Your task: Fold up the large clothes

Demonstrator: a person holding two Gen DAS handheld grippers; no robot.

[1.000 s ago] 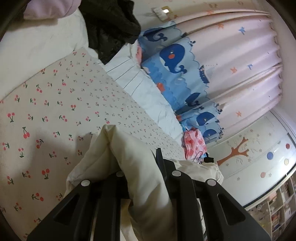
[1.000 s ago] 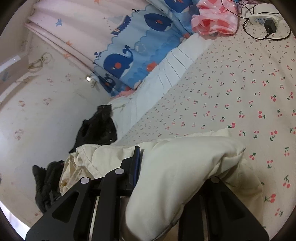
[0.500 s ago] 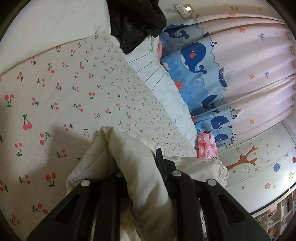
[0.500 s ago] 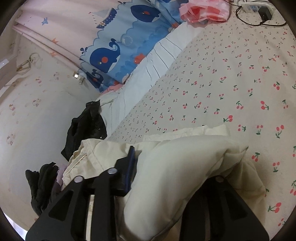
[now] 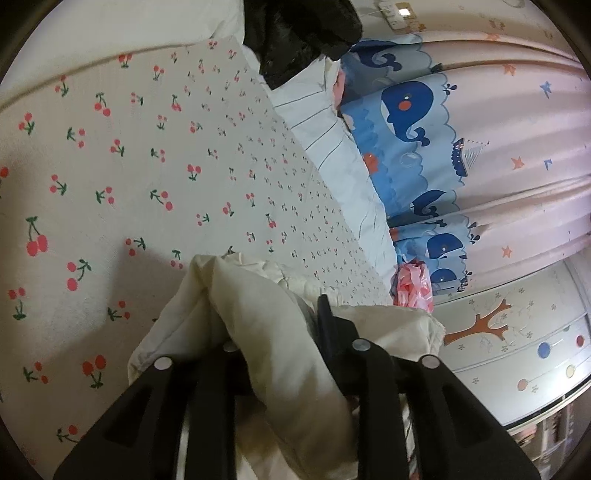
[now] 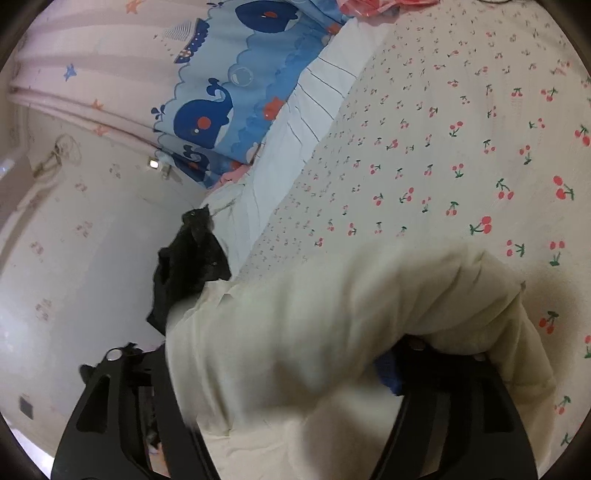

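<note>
A cream-white garment [image 5: 266,317] hangs bunched between my left gripper's [image 5: 275,332] fingers, which are shut on a thick fold of it just above the cherry-print bed sheet [image 5: 140,177]. In the right wrist view the same cream garment [image 6: 332,325] fills the space between the fingers of my right gripper [image 6: 280,369]. Those fingers stand wide apart and the cloth drapes over them. The fingertips of both grippers are hidden by fabric.
A black garment [image 5: 295,33] lies at the bed's far edge beside a white striped quilt [image 5: 332,147]; it also shows in the right wrist view [image 6: 188,266]. Whale-print curtains [image 5: 424,147] hang behind. A pink checked cloth [image 5: 413,284] lies by the curtain.
Both grippers moved forward and lower over the bed with the cream garment. The right gripper's fingers spread wide apart, and the cloth now spreads across them.
</note>
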